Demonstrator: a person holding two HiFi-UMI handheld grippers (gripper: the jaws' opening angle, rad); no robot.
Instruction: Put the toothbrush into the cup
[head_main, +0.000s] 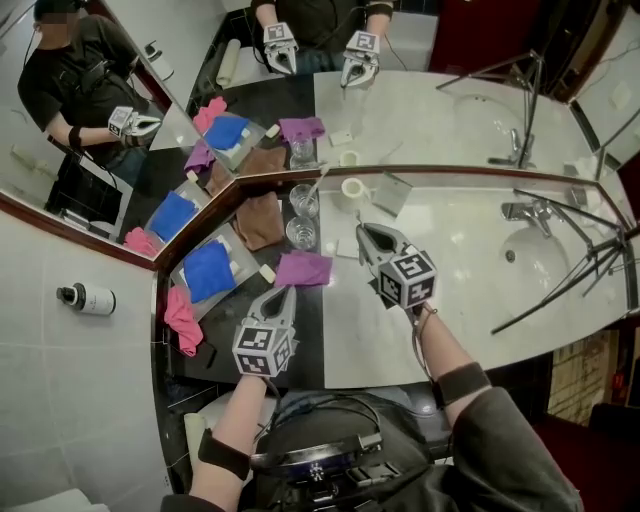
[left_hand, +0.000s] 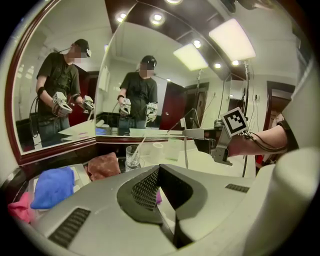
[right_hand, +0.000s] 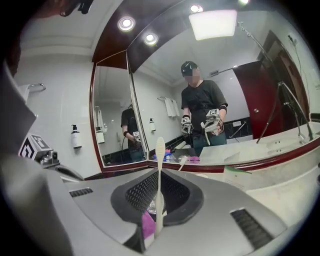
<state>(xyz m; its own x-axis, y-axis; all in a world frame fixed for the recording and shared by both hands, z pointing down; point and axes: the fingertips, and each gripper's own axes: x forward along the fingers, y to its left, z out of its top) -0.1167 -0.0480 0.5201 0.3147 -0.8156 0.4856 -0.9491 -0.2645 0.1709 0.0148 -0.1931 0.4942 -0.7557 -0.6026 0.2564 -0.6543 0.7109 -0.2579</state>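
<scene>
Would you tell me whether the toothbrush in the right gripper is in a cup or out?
Out: the toothbrush stands upright, clamped in the right gripper, apart from the nearest glass cup.

The person's left gripper (head_main: 283, 293) sits at about 7 o'clock in the head view. Its jaws are pressed together with nothing between them, and its tips aim toward 12 o'clock. Its bare forearm (head_main: 243, 415), with a dark band near the elbow, enters from 7 o'clock. The right gripper (head_main: 363, 233) lies near centre and points toward 11 o'clock. It is clamped on a white toothbrush (right_hand: 159, 185) that stands upright between its pads. Its forearm (head_main: 440, 350) runs back toward 5 o'clock into a grey sleeve.
</scene>
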